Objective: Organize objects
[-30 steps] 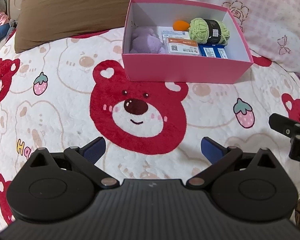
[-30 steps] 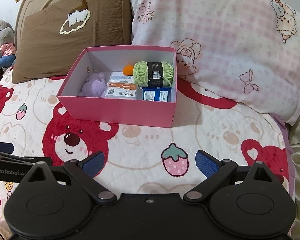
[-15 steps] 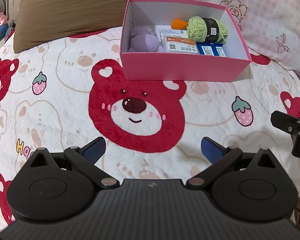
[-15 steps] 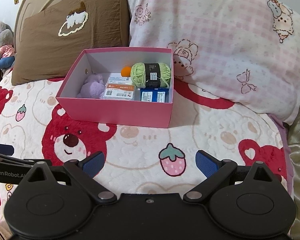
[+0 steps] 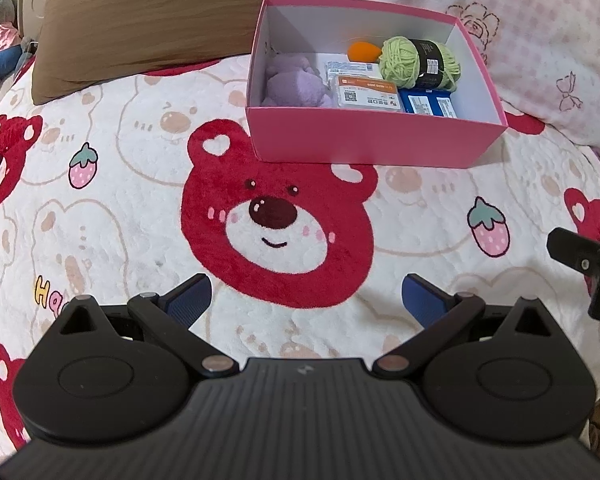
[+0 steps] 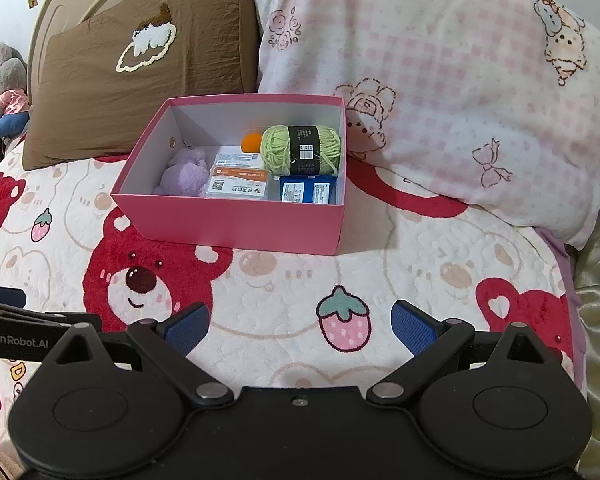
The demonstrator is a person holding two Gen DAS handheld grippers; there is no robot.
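A pink box [image 5: 364, 144] [image 6: 236, 224] stands on the bear-print blanket near the pillows. Inside it lie a green yarn ball [image 5: 418, 62] [image 6: 300, 150], an orange sponge [image 5: 364, 51], a purple plush [image 5: 294, 86] [image 6: 184, 172], an orange-and-white packet [image 5: 366, 94] [image 6: 238, 182] and a blue packet [image 5: 430, 104] [image 6: 306, 190]. My left gripper [image 5: 306, 298] is open and empty, low over the blanket, well short of the box. My right gripper [image 6: 300, 326] is open and empty, also short of the box. Part of the right gripper shows at the right edge of the left wrist view [image 5: 588, 256].
A brown pillow [image 6: 140, 76] and a pink checked pillow [image 6: 460, 100] lean against the headboard behind the box. Stuffed toys [image 6: 4, 92] sit at the far left. The bed's right edge [image 6: 572, 264] drops off beside a shiny fabric.
Both grippers have shifted slightly; the box sits a little further left in both views. Both grippers stay open and empty.
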